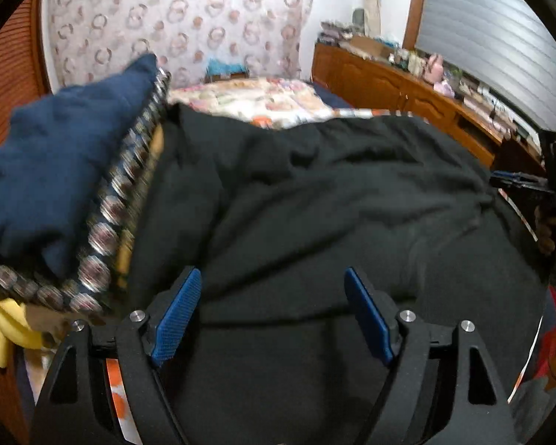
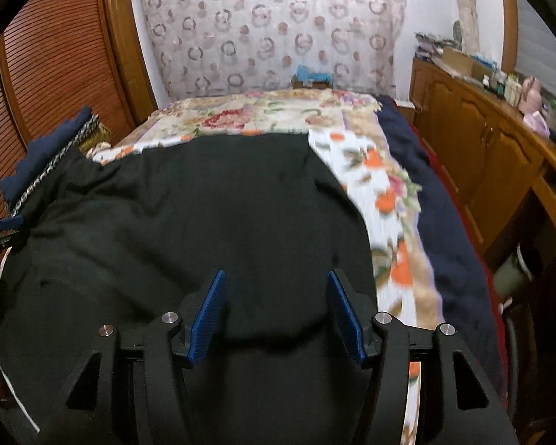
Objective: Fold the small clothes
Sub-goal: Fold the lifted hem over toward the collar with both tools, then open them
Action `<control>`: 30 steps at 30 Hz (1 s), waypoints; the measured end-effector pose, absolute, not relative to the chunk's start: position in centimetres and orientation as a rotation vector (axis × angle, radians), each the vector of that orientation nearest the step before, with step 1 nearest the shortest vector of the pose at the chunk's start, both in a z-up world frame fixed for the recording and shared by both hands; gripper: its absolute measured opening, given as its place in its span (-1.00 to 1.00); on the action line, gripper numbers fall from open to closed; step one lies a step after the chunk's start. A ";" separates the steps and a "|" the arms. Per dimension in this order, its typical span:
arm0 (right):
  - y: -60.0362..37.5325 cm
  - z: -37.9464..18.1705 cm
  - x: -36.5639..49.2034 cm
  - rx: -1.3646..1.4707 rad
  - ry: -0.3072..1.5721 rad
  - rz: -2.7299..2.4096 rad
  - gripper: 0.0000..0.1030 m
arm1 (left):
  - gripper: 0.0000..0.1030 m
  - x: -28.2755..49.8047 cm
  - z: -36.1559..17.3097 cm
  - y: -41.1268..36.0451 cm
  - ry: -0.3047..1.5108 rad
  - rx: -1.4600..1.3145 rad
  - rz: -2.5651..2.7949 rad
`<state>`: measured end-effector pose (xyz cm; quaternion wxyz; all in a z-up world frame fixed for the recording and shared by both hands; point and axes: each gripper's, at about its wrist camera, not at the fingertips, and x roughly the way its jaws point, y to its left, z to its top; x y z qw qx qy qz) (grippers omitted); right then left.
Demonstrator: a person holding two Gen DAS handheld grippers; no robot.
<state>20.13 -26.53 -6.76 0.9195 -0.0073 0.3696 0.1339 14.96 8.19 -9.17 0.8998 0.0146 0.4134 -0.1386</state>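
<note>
Black garment (image 2: 204,222) flat (both jaws apart).

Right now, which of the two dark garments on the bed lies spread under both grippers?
The black garment, spread flat across the floral bedspread. The navy garment, edged with a patterned trim, is bunched off to the left, clear of both grippers.

A: Where does each camera sit?
B: Each rides behind its own blue fingers, angled down, close over the black garment (image 1: 315,204) on the bed (image 2: 278,111).
A: What do they share?
B: The garment, the patterned hanging (image 1: 181,15), the navy cloth (image 2: 44,155) and the wooden sideboard (image 2: 474,118).
</note>
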 end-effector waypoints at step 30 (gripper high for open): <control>-25.1 -8.0 22.6 -0.090 0.789 0.215 0.15 | 0.82 14.8 -11.4 6.2 0.914 0.135 -0.275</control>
